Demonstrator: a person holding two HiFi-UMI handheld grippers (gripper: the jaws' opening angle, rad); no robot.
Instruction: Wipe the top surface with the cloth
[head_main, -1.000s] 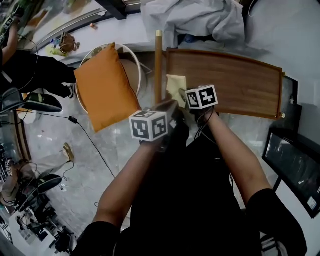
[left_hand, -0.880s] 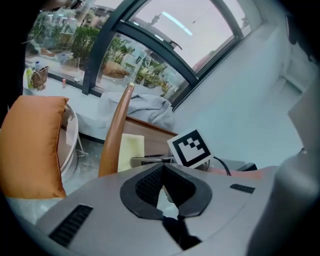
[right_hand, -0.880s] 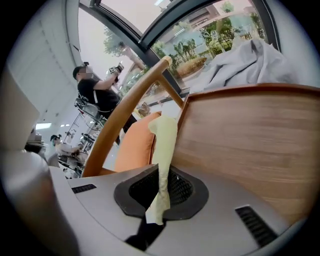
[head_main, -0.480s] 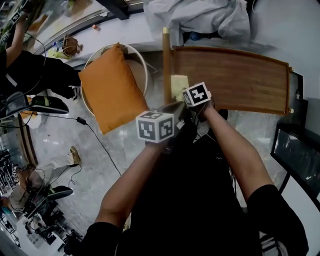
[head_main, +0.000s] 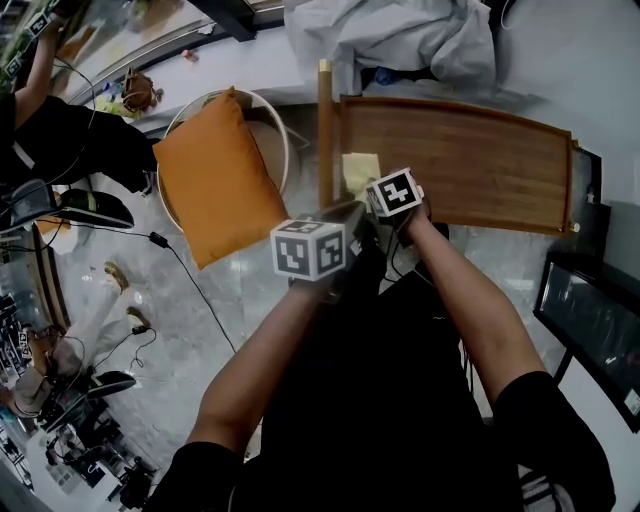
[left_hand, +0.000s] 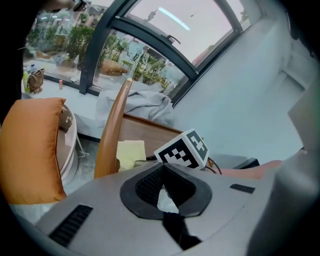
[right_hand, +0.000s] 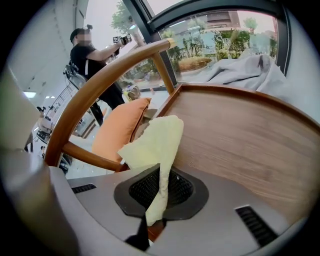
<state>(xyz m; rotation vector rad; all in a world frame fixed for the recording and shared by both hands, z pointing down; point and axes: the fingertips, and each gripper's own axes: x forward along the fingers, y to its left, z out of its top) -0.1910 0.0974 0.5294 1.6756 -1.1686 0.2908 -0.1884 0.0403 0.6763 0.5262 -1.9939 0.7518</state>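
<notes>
Right gripper (right_hand: 159, 202) clamped the pale yellow cloth (right_hand: 152, 142), lying just ahead on the brown wooden tabletop's (right_hand: 240, 135) left end; left gripper (left_hand: 164, 197) was closed, empty. Wiping seemed just beginning; next probably needed 1 pressed sweep rightward.

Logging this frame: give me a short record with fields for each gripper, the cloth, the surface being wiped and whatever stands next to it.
left gripper: jaws together, nothing seen held, raised close beside the right one
right gripper: shut on the cloth
cloth: pale yellow, crumpled, spread forward from the jaws over the table's left end
table: brown wood top with a raised rim
chair back: curved wood, just off the table's left end
cushion: orange, left of the chair back
</notes>
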